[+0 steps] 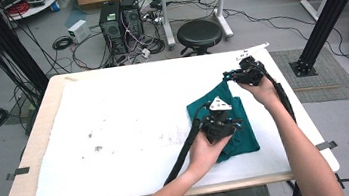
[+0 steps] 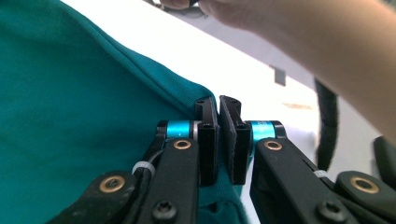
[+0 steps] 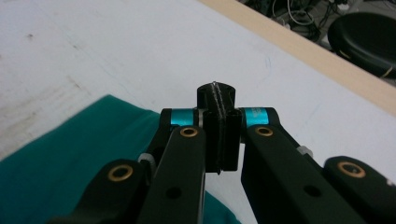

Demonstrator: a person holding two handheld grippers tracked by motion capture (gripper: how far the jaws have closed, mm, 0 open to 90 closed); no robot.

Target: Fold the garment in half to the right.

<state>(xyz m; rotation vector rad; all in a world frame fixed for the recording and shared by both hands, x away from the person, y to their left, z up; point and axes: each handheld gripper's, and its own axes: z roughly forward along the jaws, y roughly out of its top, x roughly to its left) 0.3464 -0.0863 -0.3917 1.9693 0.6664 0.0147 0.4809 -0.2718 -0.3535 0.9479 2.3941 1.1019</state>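
1. Two tongs are in your hands over one teal cloth (image 1: 226, 122), which lies folded on the white sheet (image 1: 116, 130) at the right half of the desk (image 1: 40, 124); its long axis runs from the near right edge away toward the far side.
2. Your left tongs (image 2: 219, 135) sit directly over the cloth's middle; the jaws stand together with a thin gap, and I cannot tell for sure that any fabric is pinched, though the cloth's fold lies just beside the left jaw.
3. Your right tongs (image 3: 219, 126) are pressed fully together on nothing; they hover past the cloth's far corner, with the teal edge down and to their left in the right gripper view.
4. Judged from this, your left hand (image 1: 209, 149) is the nearer one; the right would have to part its jaws and come back toward the far edge.
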